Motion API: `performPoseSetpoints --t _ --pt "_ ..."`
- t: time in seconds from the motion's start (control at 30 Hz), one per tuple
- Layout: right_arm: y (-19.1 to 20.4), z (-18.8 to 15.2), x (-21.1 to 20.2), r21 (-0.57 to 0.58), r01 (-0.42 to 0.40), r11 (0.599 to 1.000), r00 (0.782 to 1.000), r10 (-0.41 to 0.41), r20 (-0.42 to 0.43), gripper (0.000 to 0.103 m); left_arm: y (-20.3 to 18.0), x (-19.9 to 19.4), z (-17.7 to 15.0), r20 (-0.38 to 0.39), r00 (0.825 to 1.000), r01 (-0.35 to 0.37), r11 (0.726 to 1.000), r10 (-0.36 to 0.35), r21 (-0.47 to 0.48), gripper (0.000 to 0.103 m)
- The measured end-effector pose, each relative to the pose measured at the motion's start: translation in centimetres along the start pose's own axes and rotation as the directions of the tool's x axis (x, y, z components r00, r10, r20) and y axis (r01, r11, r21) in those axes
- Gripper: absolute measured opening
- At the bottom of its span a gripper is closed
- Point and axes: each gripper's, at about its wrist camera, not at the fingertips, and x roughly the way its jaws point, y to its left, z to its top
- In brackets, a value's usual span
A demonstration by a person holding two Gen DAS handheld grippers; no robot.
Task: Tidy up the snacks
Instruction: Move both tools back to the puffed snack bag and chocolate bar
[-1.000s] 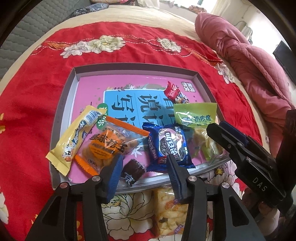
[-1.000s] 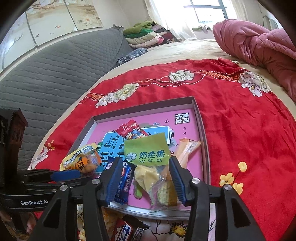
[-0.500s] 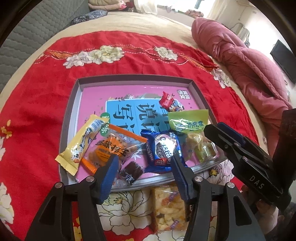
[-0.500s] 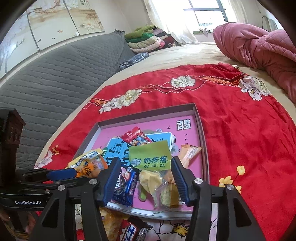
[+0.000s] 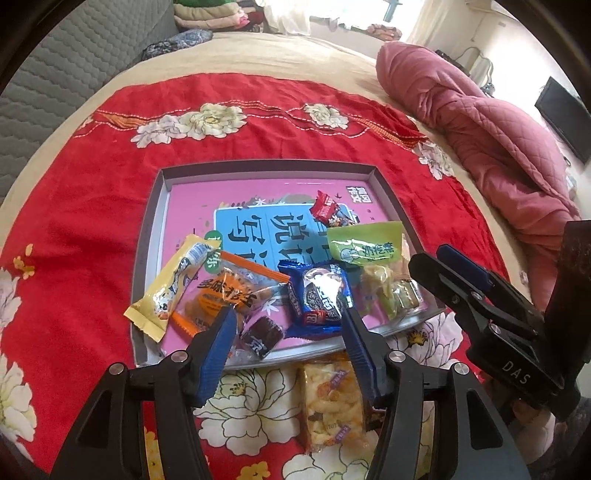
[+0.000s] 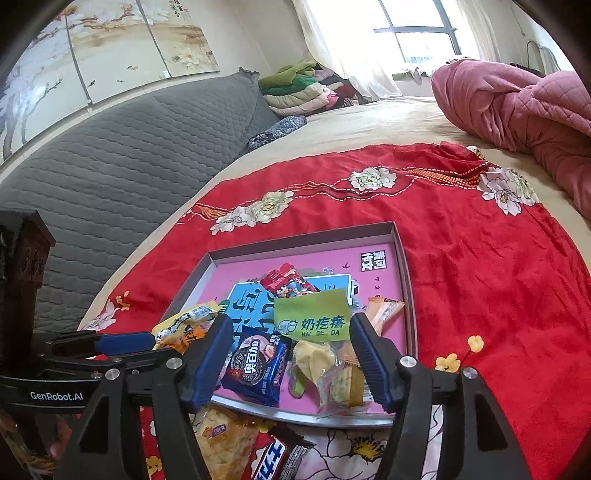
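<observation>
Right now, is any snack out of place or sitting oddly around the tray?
Yes. Two snacks lie outside the tray on the red cloth by its near edge: a clear bag of puffed snacks and a red-and-white chocolate bar. The yellow wrapper also hangs over the tray's left rim. Nothing looks torn or spilled.

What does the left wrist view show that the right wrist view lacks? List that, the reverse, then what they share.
Left wrist only: a small dark-wrapped candy at the near edge of the tray. Right wrist only: a red-and-white bar wrapper on the cloth, a wall painting, a window. Both: the tray, blue Oreo pack, green-topped bag, puffed-snack bag outside the tray.
</observation>
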Motion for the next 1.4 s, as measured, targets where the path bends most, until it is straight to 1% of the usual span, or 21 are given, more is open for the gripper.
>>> performPoseSetpoints --t 0.1,0.27,0.33,0.37,0.43,0.6,0.8,1.1,1.4 --pt "0.0 -0.2 -0.6 0.001 0.001 1.000 1.000 -0.001 0.005 0.070 -0.2 -0.4 -0.3 0.001 1.000 0.002 1.000 -0.002 0.004 0.061" --pt "0.0 -0.6 -1.6 0.010 0.000 1.000 1.000 0.000 0.013 0.070 -0.5 -0.9 -0.6 0.001 1.000 0.008 1.000 -0.008 0.017 0.062" --pt "0.1 -0.7 -2.1 0.015 0.002 1.000 1.000 -0.002 0.016 0.071 -0.7 -1.2 -0.9 0.000 1.000 0.012 1.000 -0.012 0.023 0.067" --pt "0.1 -0.9 -2.4 0.019 0.001 1.000 1.000 -0.001 0.017 0.072 -0.8 -1.2 -1.0 -0.001 1.000 0.015 1.000 -0.015 0.026 0.072" --pt "0.1 -1.0 -2.7 0.028 0.011 1.000 1.000 -0.012 0.017 0.076 -0.9 -1.4 -1.2 0.000 1.000 0.018 0.999 -0.018 0.031 0.072" --pt "-0.1 -1.6 -3.5 0.052 0.025 0.998 1.000 -0.026 0.010 0.077 -0.9 -1.6 -1.6 -0.005 1.000 0.027 0.999 -0.027 0.033 0.072" --pt "0.3 -2.8 -3.5 0.050 0.055 0.997 0.998 -0.054 -0.030 0.080 -0.8 -1.7 -2.3 -0.022 0.999 0.043 0.999 -0.042 0.032 0.072" --pt "1.3 -4.5 -3.9 0.029 0.071 0.997 0.994 -0.068 -0.080 0.080 -0.4 -0.8 -3.3 -0.064 0.996 0.061 0.998 -0.060 0.015 0.072" --pt "1.3 -6.1 -3.3 0.016 0.115 0.993 0.980 -0.111 -0.163 0.080 -0.4 0.0 -4.0 -0.099 0.992 0.073 0.997 -0.072 0.008 0.072"
